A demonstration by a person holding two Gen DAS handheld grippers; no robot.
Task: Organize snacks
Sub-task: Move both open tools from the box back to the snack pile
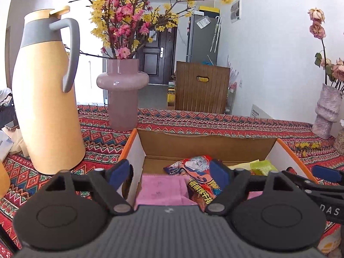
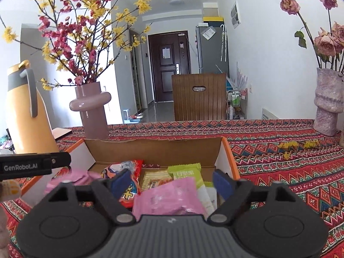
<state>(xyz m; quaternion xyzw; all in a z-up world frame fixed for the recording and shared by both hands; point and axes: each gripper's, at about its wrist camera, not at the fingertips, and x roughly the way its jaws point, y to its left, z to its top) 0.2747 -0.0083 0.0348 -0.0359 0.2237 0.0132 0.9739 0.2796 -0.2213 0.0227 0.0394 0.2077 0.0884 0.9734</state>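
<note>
A corrugated cardboard box (image 2: 154,150) with orange edges sits on the woven patterned cloth (image 2: 290,150), holding crinkly foil snacks (image 2: 182,172) and a pink packet (image 1: 160,191). Both grippers, left (image 1: 172,177) and right (image 2: 172,183), tilt down over it, jaws apart, gripping nothing.

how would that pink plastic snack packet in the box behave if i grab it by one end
The pink plastic snack packet looks thin and creased, so it would likely flop and crinkle. Its glossy film may slip between pads. Probably light, lying loosely atop other packets in the cardboard box.
</note>
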